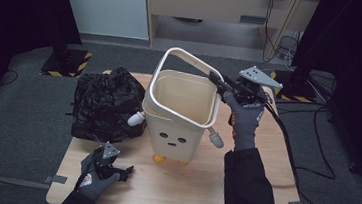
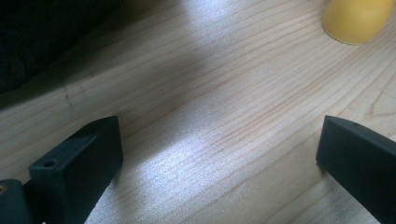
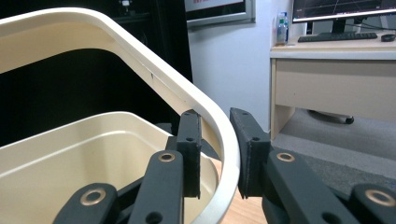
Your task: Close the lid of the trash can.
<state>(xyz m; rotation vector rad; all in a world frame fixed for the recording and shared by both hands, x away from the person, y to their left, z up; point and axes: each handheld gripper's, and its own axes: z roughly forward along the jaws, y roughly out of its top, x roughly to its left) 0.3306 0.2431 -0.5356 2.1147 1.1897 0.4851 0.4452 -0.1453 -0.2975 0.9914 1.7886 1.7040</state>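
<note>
The left gripper [image 1: 123, 171] rests low at the near edge of the table [image 1: 180, 192], jaws spread wide with nothing between them; in the left gripper view only bare wood lies between the jaws. This parked position judges as standby, keeping that hand clear of the work while remaining close to the black bag [image 1: 106, 102].

Farther in, the bin [image 1: 177, 117] stands upright at the table's middle on its yellow feet [image 2: 357, 18], opening upward. The black bag lies crumpled just beside it on its left, touching or nearly touching the bin's side.

At the far right of the bin, the right gripper [image 1: 217, 81] holds the ring-shaped rim frame [image 3: 205, 109], which is tilted up off the bin's mouth. Its jaws are closed on the frame's band, one inside and one outside. Holding the frame raised probably leaves the mouth free to receive the bag.
</note>
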